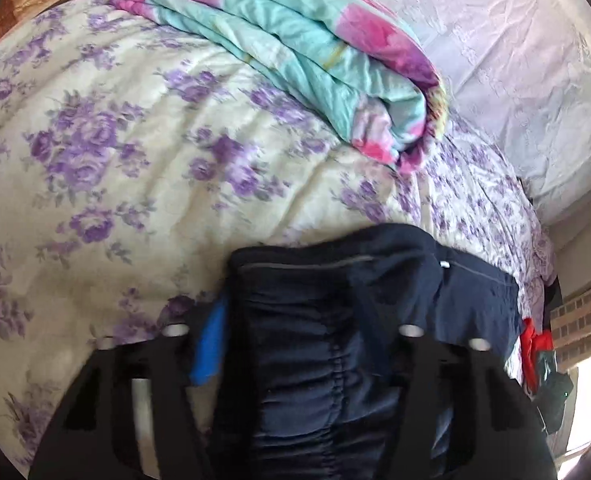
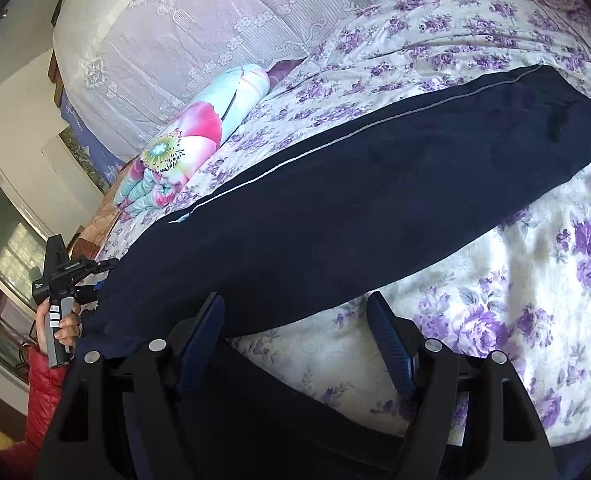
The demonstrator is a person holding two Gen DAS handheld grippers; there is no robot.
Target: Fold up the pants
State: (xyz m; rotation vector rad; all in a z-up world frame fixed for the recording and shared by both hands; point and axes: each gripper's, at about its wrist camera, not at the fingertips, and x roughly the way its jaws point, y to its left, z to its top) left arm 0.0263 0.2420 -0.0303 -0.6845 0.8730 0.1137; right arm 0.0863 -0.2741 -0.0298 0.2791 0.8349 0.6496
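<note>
On the bedspread (image 2: 495, 264) at 12 o'clock, pants (image 2: 355, 208) lie doubled lengthwise — crosswise folds remain; my left gripper (image 1: 295, 344) straddles the waistband, grip uncertain — right gripper (image 2: 295, 320) open, empty

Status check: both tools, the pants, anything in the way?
Left tool astride the gathered waistband, grip unclear. Right tool open at the pants' near edge. Pants lie lengthwise on the bedspread. Folded quilt lies apart from them.

Sunlit bed (image 2: 535, 264) in purple-flowered sheet; lace-draped headboard (image 2: 175, 40); window (image 2: 11, 220) at left
</note>
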